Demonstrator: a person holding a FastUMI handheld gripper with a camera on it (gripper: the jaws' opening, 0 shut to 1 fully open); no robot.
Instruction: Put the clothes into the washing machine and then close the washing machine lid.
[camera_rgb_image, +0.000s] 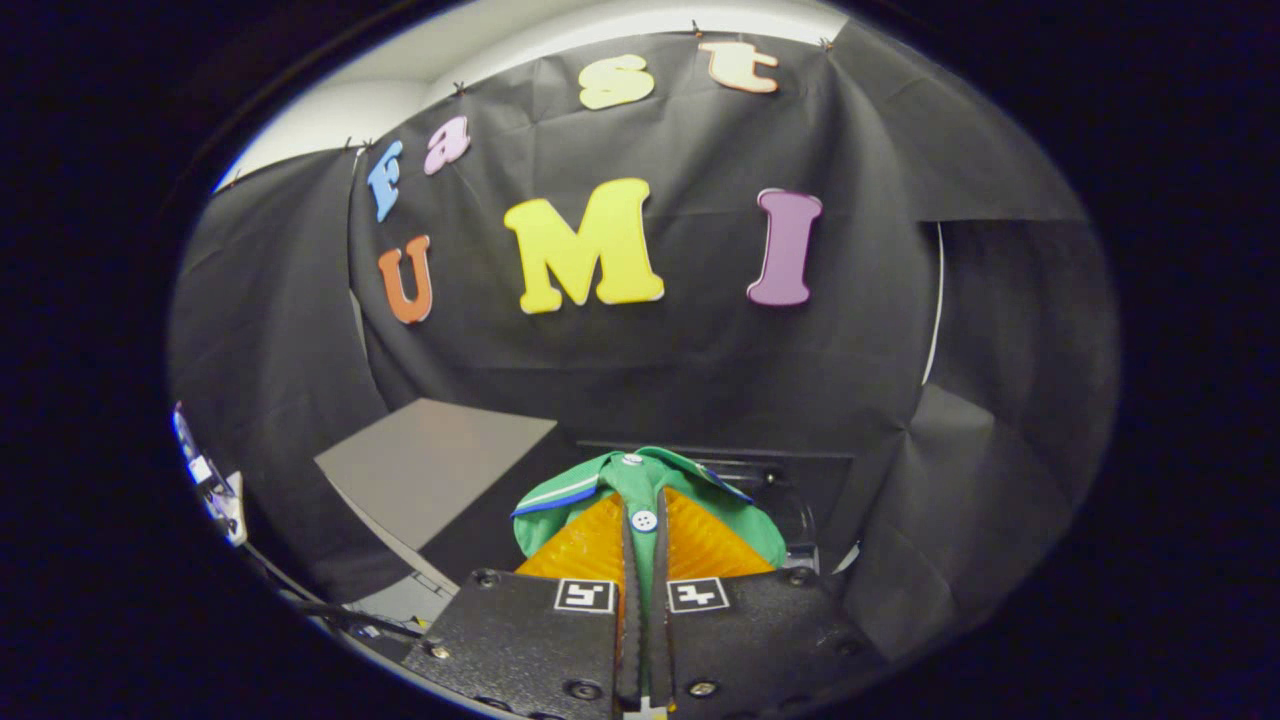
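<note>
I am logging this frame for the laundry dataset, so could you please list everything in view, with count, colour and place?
Green collared shirt with white buttons and blue collar trim: one, green, pinched between the gripper fingers and bunched just ahead of them.
Grey flat panel: one, grey, tilted up, to the left of the shirt; possibly the washing machine lid, cannot tell.
Dark machine top: one, black, behind and right of the shirt.
Black cloth booth wall: one, black, beyond everything.
Cables and small device: a few, white and black, far left of the panel.
Gripper: one, black body, orange ribbed fingers, closed on the shirt.
</note>
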